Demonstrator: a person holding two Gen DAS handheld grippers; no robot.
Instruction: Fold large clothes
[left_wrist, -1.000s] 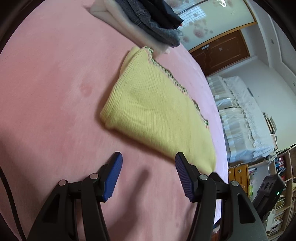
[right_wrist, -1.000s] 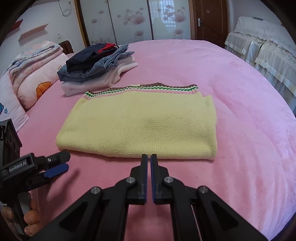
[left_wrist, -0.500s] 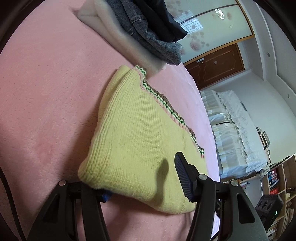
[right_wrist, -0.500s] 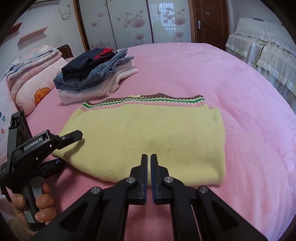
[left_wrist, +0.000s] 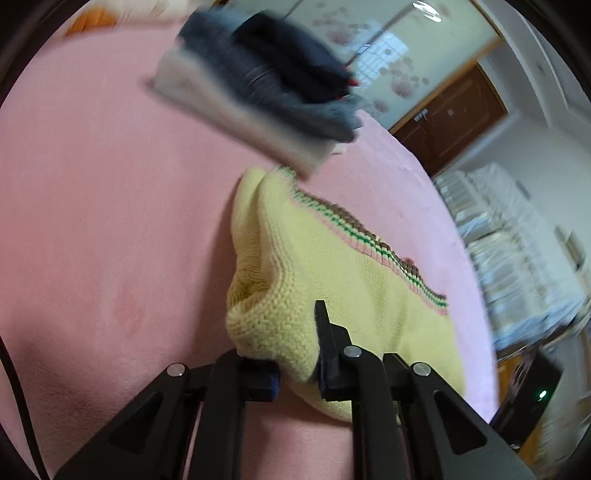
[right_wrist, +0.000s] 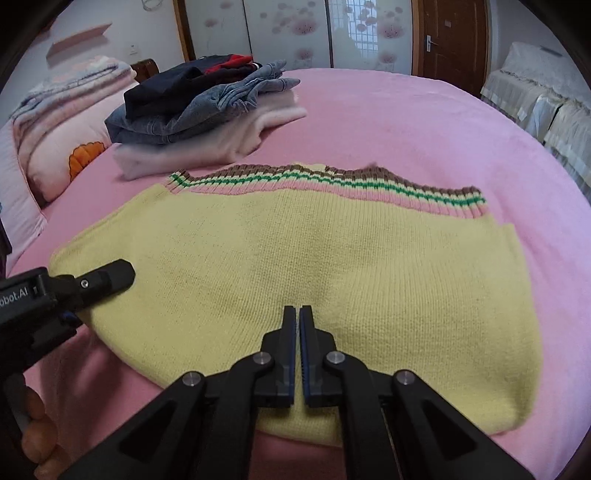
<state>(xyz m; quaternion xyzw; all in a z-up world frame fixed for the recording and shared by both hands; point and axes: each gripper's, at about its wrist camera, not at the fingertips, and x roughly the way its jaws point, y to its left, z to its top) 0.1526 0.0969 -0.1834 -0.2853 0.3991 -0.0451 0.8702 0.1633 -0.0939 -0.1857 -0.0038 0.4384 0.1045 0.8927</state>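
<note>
The left gripper (left_wrist: 295, 354) pinches a bunched corner of the yellow sweater (right_wrist: 314, 280) between its fingers. The right gripper (right_wrist: 297, 332) hovers closed and empty over the sweater's near edge on the pink bedspread (right_wrist: 424, 122).

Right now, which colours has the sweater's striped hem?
Brown, cream, green, pink on the striped hem; right wrist view.

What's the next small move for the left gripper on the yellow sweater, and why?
Probably lift and carry that edge across toward the far side. The left gripper is shut on the folded yellow sweater at its left edge, bunching the knit, while the right gripper is shut and empty above the near edge.
</note>
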